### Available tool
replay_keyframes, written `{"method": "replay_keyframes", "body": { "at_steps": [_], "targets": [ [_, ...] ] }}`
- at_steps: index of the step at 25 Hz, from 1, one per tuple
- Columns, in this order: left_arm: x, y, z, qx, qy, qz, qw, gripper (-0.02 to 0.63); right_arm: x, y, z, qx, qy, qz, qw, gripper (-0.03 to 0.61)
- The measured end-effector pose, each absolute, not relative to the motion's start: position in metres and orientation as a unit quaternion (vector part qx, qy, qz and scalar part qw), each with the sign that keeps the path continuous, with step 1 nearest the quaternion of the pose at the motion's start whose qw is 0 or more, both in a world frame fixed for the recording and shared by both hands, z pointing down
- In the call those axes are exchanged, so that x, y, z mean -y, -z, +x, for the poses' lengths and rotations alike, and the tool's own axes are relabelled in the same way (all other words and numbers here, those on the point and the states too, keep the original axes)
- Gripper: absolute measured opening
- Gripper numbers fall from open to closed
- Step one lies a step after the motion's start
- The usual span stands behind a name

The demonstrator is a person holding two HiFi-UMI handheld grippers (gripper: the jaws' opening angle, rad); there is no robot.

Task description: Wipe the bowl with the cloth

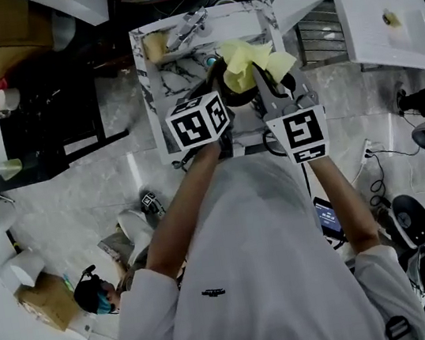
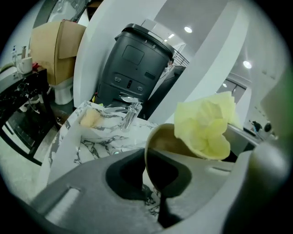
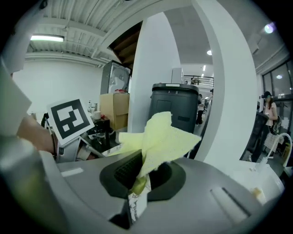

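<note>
Below you sits the marble sink (image 1: 154, 94). Your left hand-held gripper (image 2: 158, 189) is clamped tight on the rim of the brown bowl (image 2: 167, 144), tilted above that sink. Your right hand-held gripper (image 3: 135, 192) pinches 1 yellow cloth (image 3: 160, 137), bunched at the bowl's mouth.

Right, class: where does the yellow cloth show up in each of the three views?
Head view: cloth top centre, over the marble sink.
Left gripper view: cloth right of centre, at the bowl.
Right gripper view: cloth centre, sticking up from the jaws.
Shared landmark: the dark bin behind it, in both gripper views.
</note>
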State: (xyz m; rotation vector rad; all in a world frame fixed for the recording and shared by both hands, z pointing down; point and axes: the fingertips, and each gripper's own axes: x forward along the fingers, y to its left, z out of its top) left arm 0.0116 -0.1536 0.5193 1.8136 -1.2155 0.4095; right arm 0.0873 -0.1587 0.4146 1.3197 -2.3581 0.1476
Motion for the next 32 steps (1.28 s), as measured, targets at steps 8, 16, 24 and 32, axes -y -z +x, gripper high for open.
{"method": "replay_keyframes", "body": {
  "at_steps": [8,16,24,32],
  "targets": [
    [0.183,-0.540,0.021,0.537,-0.146,0.690,0.462,0.015,0.186,-0.430,0.131,0.839,-0.080,0.494,0.214,0.023],
    [0.215,-0.570,0.030,0.585,-0.104,0.630,0.500,0.015,0.202,-0.449,0.149,0.842,-0.095,0.484,0.220,0.023],
    [0.240,-0.608,0.029,0.636,-0.083,0.569,0.514,0.015,0.223,-0.467,0.160,0.843,-0.110,0.475,0.228,0.023],
    [0.258,-0.632,0.029,0.648,-0.088,0.553,0.516,0.017,0.239,-0.486,0.164,0.842,-0.123,0.471,0.234,0.023]
  ]
}}
